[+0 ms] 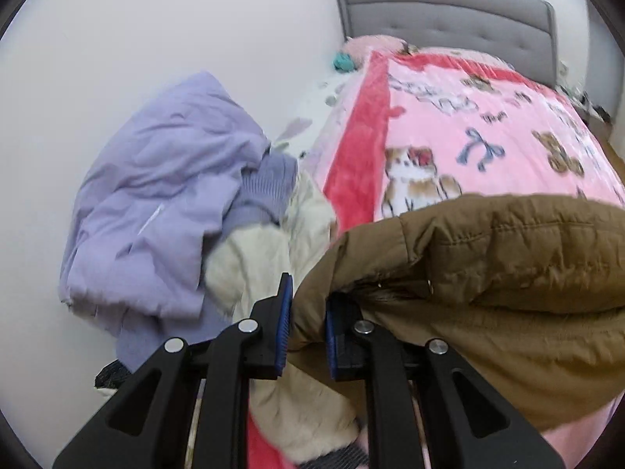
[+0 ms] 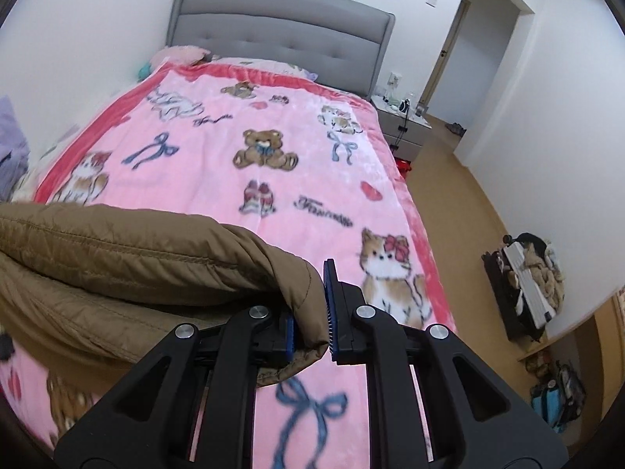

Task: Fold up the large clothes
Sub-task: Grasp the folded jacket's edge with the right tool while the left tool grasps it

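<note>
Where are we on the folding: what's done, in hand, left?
Done: nothing visibly folded.
In hand: the brown jacket, pinched at one end by the left gripper and at the other by the right gripper, lifted above the pink blanket.
Left: folding it, then the heaped lilac jacket and cream garment.

Left gripper (image 1: 308,326) clamped on edge of brown padded jacket (image 1: 508,273), lifted above pink blanket (image 1: 488,117). Lilac jacket (image 1: 156,211) and cream garment (image 1: 269,258) heaped at left by white wall (image 1: 136,39). Grey headboard (image 1: 441,15) behind.
</note>
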